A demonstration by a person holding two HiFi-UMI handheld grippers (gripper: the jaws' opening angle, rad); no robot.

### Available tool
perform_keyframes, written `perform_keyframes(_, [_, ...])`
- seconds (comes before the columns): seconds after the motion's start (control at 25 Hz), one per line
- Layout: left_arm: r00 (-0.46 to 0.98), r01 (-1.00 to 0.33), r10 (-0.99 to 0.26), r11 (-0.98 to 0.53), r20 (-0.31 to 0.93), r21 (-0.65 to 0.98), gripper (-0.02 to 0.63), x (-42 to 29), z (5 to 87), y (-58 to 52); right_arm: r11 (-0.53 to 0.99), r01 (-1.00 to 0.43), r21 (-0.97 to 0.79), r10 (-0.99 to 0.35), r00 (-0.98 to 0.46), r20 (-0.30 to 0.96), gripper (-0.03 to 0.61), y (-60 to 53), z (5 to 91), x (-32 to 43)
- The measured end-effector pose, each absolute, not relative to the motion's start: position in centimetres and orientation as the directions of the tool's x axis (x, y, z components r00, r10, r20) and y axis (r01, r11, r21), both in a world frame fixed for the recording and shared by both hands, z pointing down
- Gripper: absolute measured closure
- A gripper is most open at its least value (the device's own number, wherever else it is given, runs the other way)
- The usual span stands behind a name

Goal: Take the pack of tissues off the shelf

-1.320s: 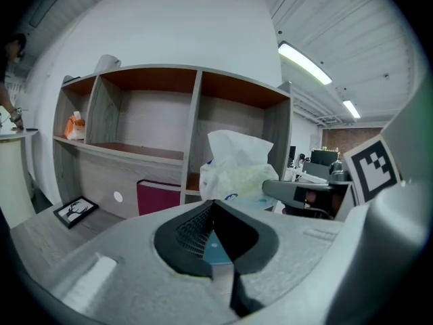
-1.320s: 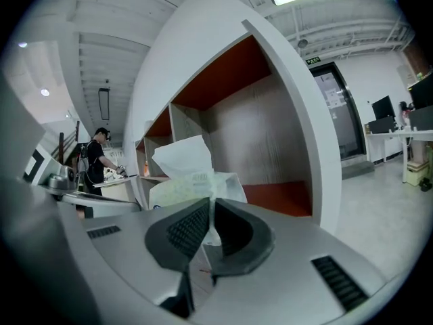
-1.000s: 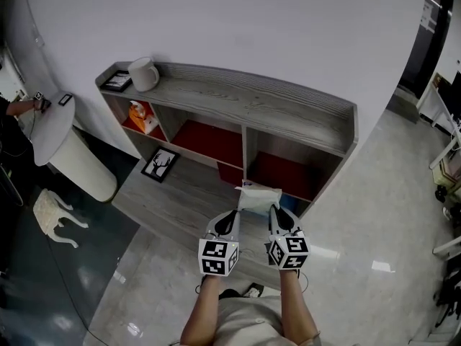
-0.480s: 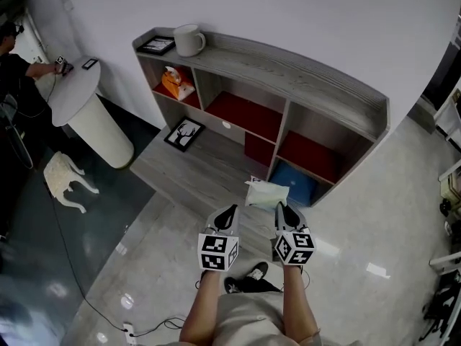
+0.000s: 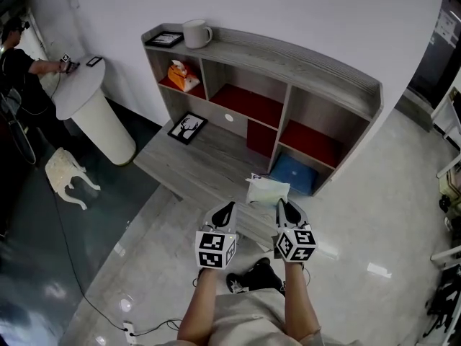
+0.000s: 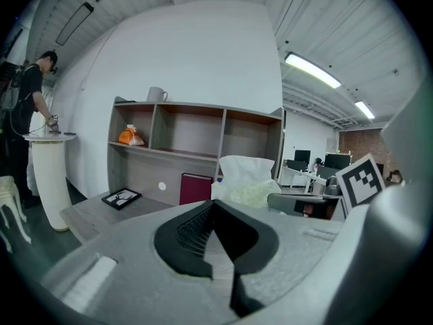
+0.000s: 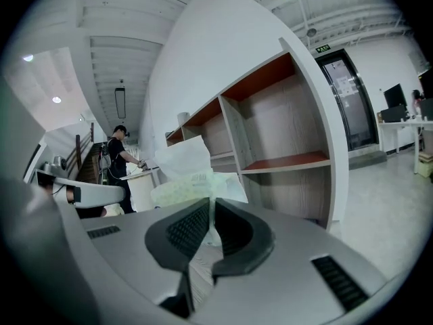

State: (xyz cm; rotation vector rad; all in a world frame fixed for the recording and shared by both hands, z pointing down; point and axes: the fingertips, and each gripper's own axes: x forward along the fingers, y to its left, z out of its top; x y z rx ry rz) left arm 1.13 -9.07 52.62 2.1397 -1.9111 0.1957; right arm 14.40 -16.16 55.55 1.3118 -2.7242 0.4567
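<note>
The tissue pack [image 5: 267, 191], pale green with a white tissue sticking up, hangs in the air in front of the grey shelf unit [image 5: 302, 60], clear of its compartments. My right gripper [image 5: 283, 206] is shut on the pack's near edge. In the right gripper view the pack [image 7: 193, 181] sits pinched between the dark pads [image 7: 186, 225] of the right gripper [image 7: 208, 212]. My left gripper [image 5: 225, 211] is beside it on the left, shut and empty. The left gripper view shows its jaws [image 6: 215, 205] meeting and the pack [image 6: 247, 181] off to the right.
A white mug [image 5: 194, 32] and a small frame [image 5: 164, 39] stand on the shelf top. An orange pack [image 5: 180, 74] lies in the left compartment, a blue item [image 5: 295, 173] at the bottom right. A picture frame [image 5: 188, 127] lies on the low platform. A person [image 5: 21, 63] stands at a round white table [image 5: 83, 85].
Both grippers and the tissue pack have drawn back from the shelf. The shelf now appears farther off and more to the left. The right gripper's hold on the pack is unchanged.
</note>
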Motion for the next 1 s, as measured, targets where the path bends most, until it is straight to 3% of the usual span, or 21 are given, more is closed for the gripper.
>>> perform_keyframes(1.0, [0.169,-0.979,-0.947,-0.128,0.274,0.161,0.604,3.7,54.0,-5.3,0.565,-0.804,-0.188,-0.774,-0.595,0.218,0.546,-12.0,55.9,16.6])
